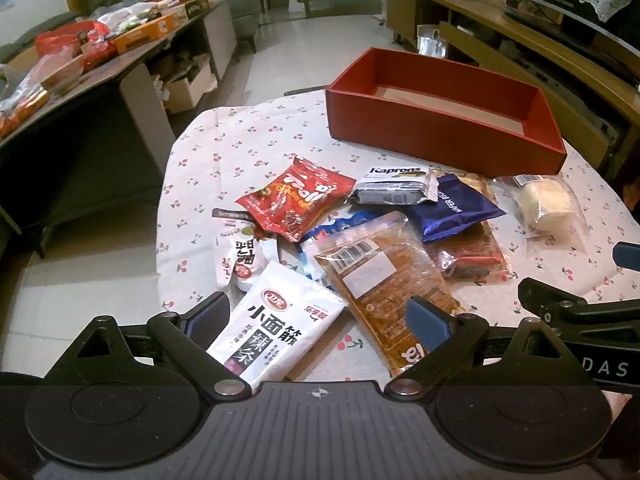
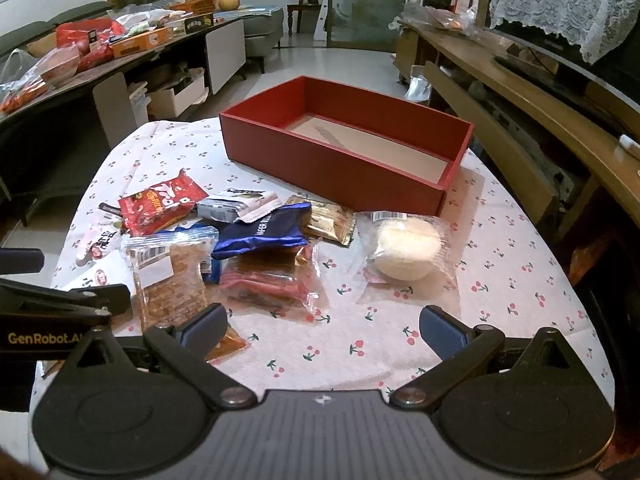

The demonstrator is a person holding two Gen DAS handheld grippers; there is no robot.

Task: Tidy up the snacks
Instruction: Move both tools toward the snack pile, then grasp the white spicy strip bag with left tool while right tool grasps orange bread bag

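Seemingly nothing is packed yet. From the left wrist view, the left gripper (image 1: 320, 316) hangs at the bottom centre with jaws wide apart and nothing between the pads, above a white packet (image 1: 276, 320) and a clear bag (image 1: 384, 280) of brown snack. The red box (image 1: 448, 120) stands empty at upper right, well apart from the heap. A sound first pick would be the white packet, since it lies on top at the heap's near edge; closing on its middle should keep the bag beside it undisturbed. The red packet (image 1: 296, 200) and blue packet (image 1: 452, 208) overlap others, so lifting those first could drag neighbours.

From the right wrist view, the right gripper (image 2: 322, 330) is also spread open and empty, over bare tablecloth (image 2: 520, 280). The bun (image 2: 404, 248), in clear wrap, lies alone at centre right, near the box's front wall, with nothing in the way. A cluttered side table (image 2: 100, 68) fills the upper left.
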